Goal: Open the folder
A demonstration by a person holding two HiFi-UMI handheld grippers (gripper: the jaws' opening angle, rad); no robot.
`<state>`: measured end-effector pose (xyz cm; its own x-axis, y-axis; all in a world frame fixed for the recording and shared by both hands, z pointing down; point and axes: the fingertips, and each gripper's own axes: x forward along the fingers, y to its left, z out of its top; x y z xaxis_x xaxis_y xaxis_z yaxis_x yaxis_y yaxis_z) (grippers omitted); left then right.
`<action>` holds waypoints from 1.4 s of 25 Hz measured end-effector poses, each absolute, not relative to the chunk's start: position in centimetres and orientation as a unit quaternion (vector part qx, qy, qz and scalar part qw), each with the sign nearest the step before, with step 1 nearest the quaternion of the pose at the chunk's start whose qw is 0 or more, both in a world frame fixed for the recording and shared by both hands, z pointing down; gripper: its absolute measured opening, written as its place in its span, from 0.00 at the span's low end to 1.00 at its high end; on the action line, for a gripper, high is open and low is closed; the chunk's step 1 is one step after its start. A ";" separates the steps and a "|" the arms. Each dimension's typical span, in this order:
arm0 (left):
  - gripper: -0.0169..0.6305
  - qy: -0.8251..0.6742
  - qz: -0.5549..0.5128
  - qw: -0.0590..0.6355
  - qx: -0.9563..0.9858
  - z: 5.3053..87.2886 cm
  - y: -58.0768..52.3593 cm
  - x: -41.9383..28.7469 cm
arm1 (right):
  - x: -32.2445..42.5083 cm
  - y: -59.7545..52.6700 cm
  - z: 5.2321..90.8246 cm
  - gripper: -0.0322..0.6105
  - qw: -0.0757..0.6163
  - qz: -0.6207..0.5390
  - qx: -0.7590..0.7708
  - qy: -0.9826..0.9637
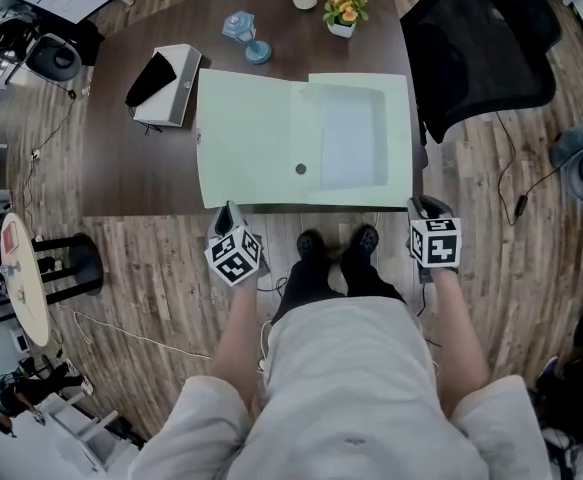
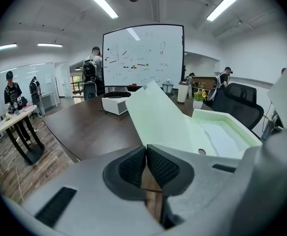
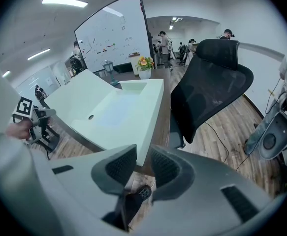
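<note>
Head view
Person: shorts [image 1: 351, 368] and two bare arms were closest, at the bottom.
Shoes: two black shoes [image 1: 336, 243] stood on the wood floor, just under the table edge.
Left gripper: the left gripper [image 1: 229, 214] was at the near edge of the folder, close to its left corner.
Right gripper: the right gripper [image 1: 423, 206] was at the folder's near right corner.
Folder: the pale green folder [image 1: 261, 138] lay flat on the dark table [image 1: 131, 168], near the person's side, with a small round button facing up.
Other things: a white box [image 1: 179, 93] with something black on it sat left of the folder. A flower pot [image 1: 344, 10] sat behind the folder, and a black chair [image 1: 481, 48] stood to the right.

Left gripper view
Fingers: the two black pads of the left gripper [image 2: 145, 154] were pressed together at the tips.
Folder: the folder's [image 2: 158, 117] near edge came right down to the tips. I could not tell if any paper was caught.
Behind: a whiteboard [image 2: 143, 53] stood past the table, with people standing around the room.

Right gripper view
Fingers: the pads of the right gripper [image 3: 143, 163] were apart.
Folder: the folder's [image 3: 113, 109] corner poked down into the gap between the pads.
Around: the chair was just to the right of the folder, and one shoe showed below the pads.
</note>
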<state>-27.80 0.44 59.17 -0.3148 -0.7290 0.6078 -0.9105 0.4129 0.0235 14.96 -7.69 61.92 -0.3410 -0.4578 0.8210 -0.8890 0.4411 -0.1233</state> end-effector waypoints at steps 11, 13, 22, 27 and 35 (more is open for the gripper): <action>0.06 -0.774 0.172 0.344 0.503 61.9 0.5 -29.5 | 15.0 -7.7 61.8 0.18 0.378 0.289 0.448 -0.757; 0.07 -0.772 0.168 0.353 0.502 62.3 0.5 -29.7 | 15.0 -7.6 61.9 0.18 0.380 0.289 0.451 -0.754; 0.13 -0.759 0.129 0.374 0.518 61.9 0.6 -30.2 | 15.5 -7.7 61.9 0.21 0.371 0.305 0.478 -0.735; 0.19 -0.741 0.106 0.382 0.542 60.8 0.6 -30.0 | 15.1 -7.6 61.3 0.24 0.370 0.309 0.490 -0.727; 0.32 -0.714 0.079 0.383 0.581 58.9 0.0 -29.9 | 11.6 -7.4 59.0 0.24 0.351 0.301 0.496 -0.735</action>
<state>-29.89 -0.04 58.87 -0.0309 -0.7688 0.6387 -0.8895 0.3127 0.3333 11.63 -7.41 59.00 -0.2607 -0.5178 0.8148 -0.9405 0.3268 -0.0932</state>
